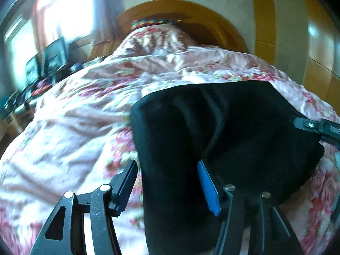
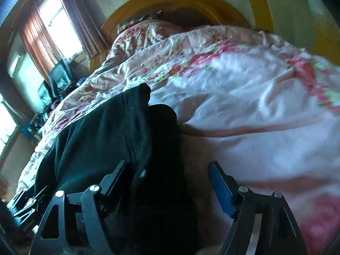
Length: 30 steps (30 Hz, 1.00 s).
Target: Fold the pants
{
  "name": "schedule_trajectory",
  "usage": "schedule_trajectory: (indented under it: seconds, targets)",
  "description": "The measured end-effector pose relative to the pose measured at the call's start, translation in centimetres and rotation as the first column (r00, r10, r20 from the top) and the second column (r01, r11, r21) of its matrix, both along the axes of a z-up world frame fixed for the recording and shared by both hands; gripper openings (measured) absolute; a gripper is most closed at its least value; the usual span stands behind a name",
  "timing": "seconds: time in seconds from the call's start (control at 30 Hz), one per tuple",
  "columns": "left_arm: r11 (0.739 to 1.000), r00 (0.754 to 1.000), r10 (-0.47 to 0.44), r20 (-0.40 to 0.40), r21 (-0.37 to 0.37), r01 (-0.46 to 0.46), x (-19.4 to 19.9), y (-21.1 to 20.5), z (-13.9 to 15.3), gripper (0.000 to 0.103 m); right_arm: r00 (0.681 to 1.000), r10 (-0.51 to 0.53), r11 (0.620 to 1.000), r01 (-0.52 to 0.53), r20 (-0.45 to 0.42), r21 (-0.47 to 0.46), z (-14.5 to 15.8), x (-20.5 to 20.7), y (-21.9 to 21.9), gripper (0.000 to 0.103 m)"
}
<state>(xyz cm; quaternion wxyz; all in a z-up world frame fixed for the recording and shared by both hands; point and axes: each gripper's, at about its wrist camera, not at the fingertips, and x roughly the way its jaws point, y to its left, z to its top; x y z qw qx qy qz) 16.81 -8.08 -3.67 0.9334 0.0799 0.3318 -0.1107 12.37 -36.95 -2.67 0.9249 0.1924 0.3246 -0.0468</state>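
Black pants (image 1: 212, 131) are lying bunched on the floral quilt (image 1: 70, 127), already doubled over by my read. My left gripper (image 1: 167, 188) has its jaws spread with the near edge between them, not pinched. Same for my right gripper (image 2: 170, 182) (fabric sits by its left pad only). Next I'd close on an edge for another fold, or smooth it flat.

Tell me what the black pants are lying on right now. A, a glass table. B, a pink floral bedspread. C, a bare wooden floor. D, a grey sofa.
B: in both wrist views the black pants lie on the pink floral bedspread, with a wooden headboard behind it.
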Motion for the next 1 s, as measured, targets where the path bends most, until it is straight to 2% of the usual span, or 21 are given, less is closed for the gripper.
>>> schedule_trajectory:
  seconds: [0.07,0.13,0.3,0.43,0.53,0.6,0.77,1.0]
  targets:
    - [0.997,0.998,0.054,-0.020,-0.046,-0.054,-1.5,0.6,0.2,0.060,1.000,-0.011,0.999,0.011,0.019,-0.030,0.6,-2.2,1.1,0.077]
    - [0.992,0.996,0.084,-0.036,-0.096,-0.087,-3.1,1.3,0.1,0.060,0.999,0.000,0.997,0.003,0.042,-0.071,1.2,-4.7,2.8,0.084]
    - [0.978,0.986,0.131,-0.100,-0.147,-0.145,-7.2,2.1,-0.3,0.060,0.999,0.035,0.996,-0.032,0.037,-0.080,0.7,-8.7,5.8,0.093]
    - [0.978,0.976,0.166,-0.141,-0.105,-0.182,-9.9,2.3,-0.8,0.060,0.998,0.053,0.995,-0.052,0.013,-0.080,0.3,-10.2,7.5,0.095]
    - [0.981,0.976,0.190,-0.109,-0.021,-0.194,-11.6,1.8,-0.7,0.060,0.997,0.067,0.992,-0.064,0.025,-0.111,0.8,-11.3,8.7,0.095]
    - [0.981,0.978,0.193,-0.079,0.006,-0.194,-12.5,1.6,-0.4,0.060,0.997,0.068,0.990,-0.064,0.033,-0.123,1.2,-11.9,9.2,0.100]
    - [0.985,0.985,0.165,-0.052,-0.037,-0.167,-14.6,2.0,0.9,0.060,0.996,0.079,0.987,-0.072,0.043,-0.144,1.5,-13.4,10.0,0.100]
    - [0.989,0.990,0.139,-0.019,-0.055,-0.140,-16.0,1.5,2.1,0.060,0.991,0.099,0.978,-0.081,0.092,-0.191,2.4,-14.7,11.1,0.100]
